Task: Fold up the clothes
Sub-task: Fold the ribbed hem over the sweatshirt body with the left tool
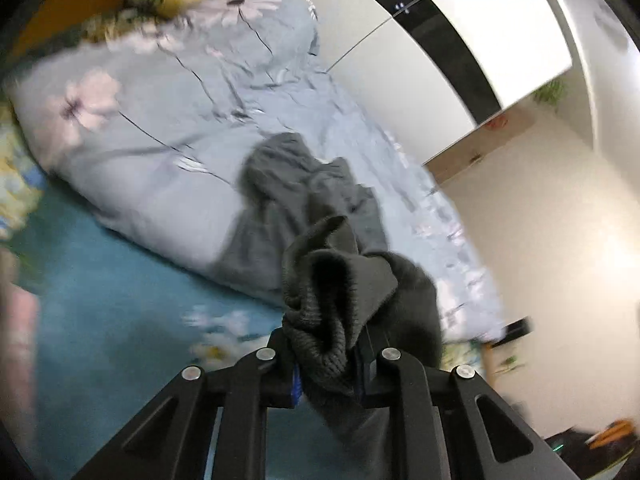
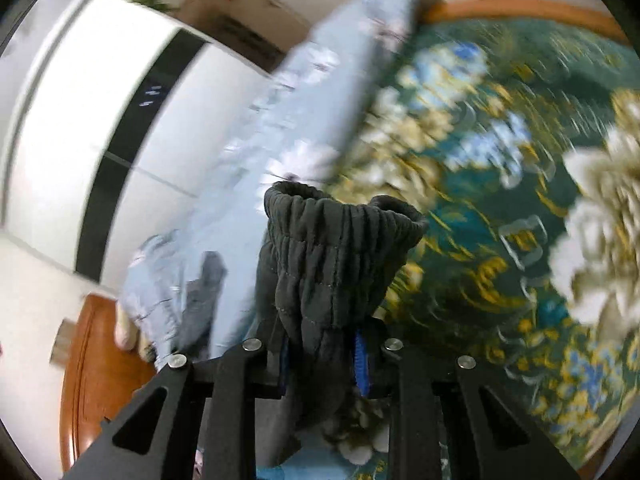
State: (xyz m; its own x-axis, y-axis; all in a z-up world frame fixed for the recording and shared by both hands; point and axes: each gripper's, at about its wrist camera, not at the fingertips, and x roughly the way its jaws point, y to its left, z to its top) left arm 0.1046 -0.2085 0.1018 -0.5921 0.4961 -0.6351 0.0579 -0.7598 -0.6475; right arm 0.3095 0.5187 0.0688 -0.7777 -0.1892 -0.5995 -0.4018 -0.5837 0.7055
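Observation:
A dark grey garment [image 1: 296, 200] trails from a grey floral quilt toward my left gripper [image 1: 328, 364]. My left gripper is shut on a ribbed cuff of the garment [image 1: 324, 312], bunched between its jaws. In the right wrist view my right gripper [image 2: 320, 356] is shut on the garment's gathered elastic waistband [image 2: 340, 248], which stands up between the jaws. Both views are motion-blurred.
The grey floral quilt [image 1: 160, 152] lies heaped on a bed with a teal flowered sheet [image 1: 112, 280]; the sheet shows again in the right wrist view [image 2: 500, 200]. A white wardrobe with a black stripe [image 1: 460, 40] stands beyond. A wooden bed frame [image 2: 92, 380] is at lower left.

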